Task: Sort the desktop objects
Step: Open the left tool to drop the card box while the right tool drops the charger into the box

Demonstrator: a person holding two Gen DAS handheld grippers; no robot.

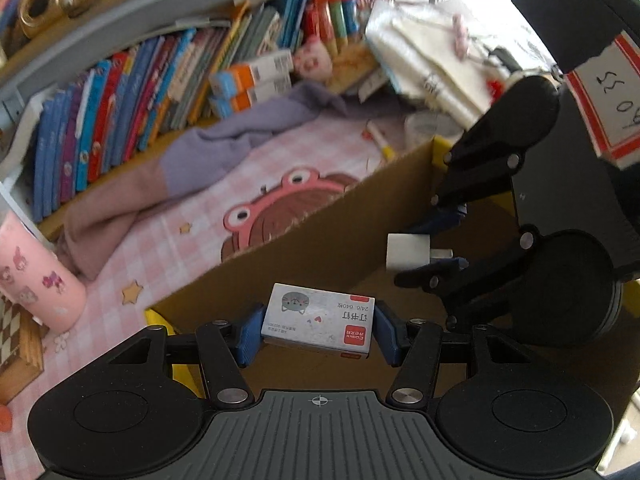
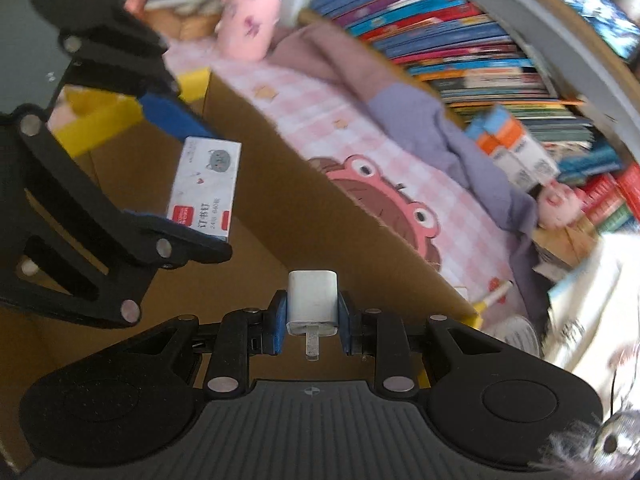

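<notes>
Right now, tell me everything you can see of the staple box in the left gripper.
The staple box is a small, flat, rectangular carton, apparently cardboard: white top with a grey cat face, tiny hearts, dark printed characters and a red brand patch at one end. It looks closed and undamaged. The left gripper clamps it by its two short ends between blue pads, held roughly level over the open cardboard box. Nothing but the pads touches it.

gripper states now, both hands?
Left gripper: closed on the staple box.
Right gripper: closed on the white charger plug.
</notes>
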